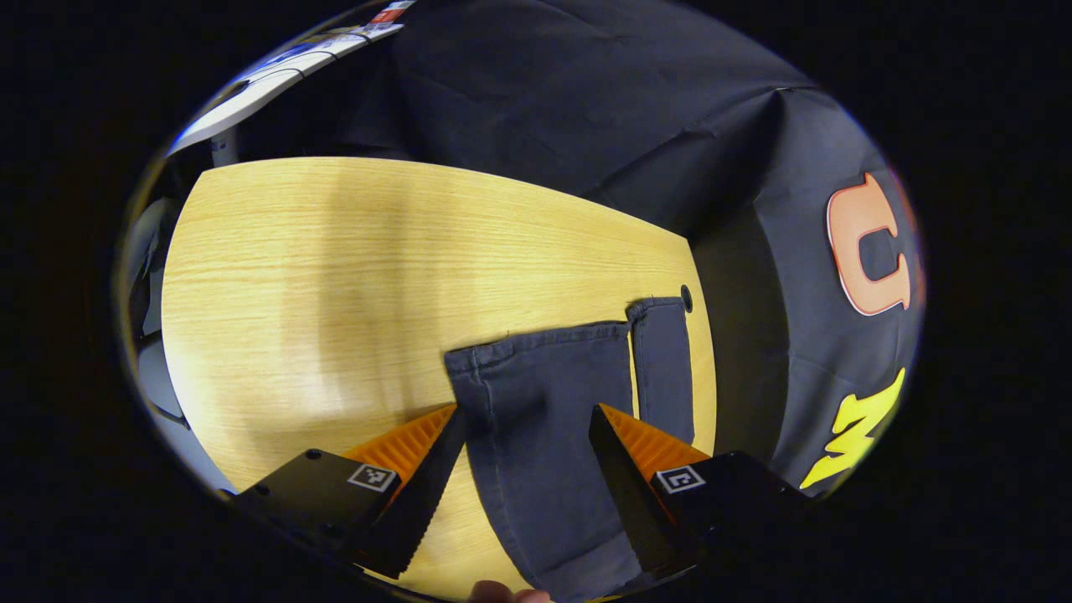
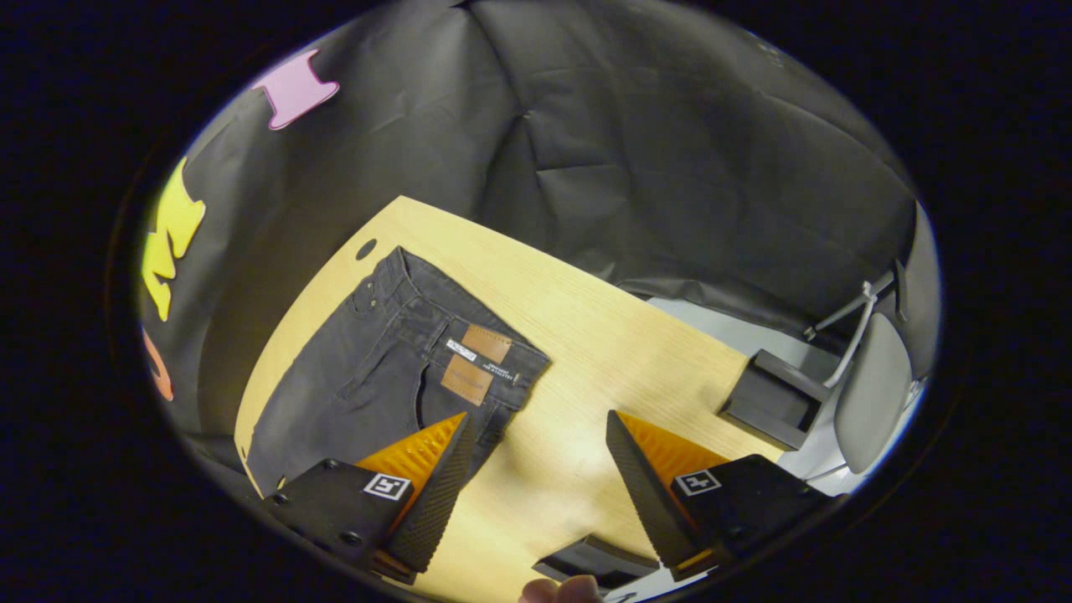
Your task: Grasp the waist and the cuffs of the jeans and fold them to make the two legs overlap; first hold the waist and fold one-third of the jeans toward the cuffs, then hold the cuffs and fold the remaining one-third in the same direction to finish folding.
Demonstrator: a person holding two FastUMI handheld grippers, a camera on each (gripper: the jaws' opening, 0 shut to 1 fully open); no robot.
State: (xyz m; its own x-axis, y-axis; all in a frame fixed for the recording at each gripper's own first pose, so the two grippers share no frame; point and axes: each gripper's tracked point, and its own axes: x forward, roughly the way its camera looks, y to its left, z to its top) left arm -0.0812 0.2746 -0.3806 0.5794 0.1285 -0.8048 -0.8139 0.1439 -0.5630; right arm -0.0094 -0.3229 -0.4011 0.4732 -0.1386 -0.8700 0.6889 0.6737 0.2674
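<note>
Dim booth; glare; fisheye-warped edges

The left gripper (image 1: 528, 427) has two wedge-shaped fingers with ribbed inner faces and toothed edges. Each sits on a black block with screw holes and a small square black-and-white marker. The right gripper (image 2: 536, 435) is built the same, with a marker on each block. A fingertip (image 2: 559, 590) shows at the near edge.

The dark grey denim jeans (image 1: 536, 419) run off the lower edge in the left gripper view, their waist unseen. In the right gripper view their legs (image 2: 335, 402) are cut off, and a fingertip (image 2: 561, 590), perhaps two, pokes in at the bottom rim.
</note>
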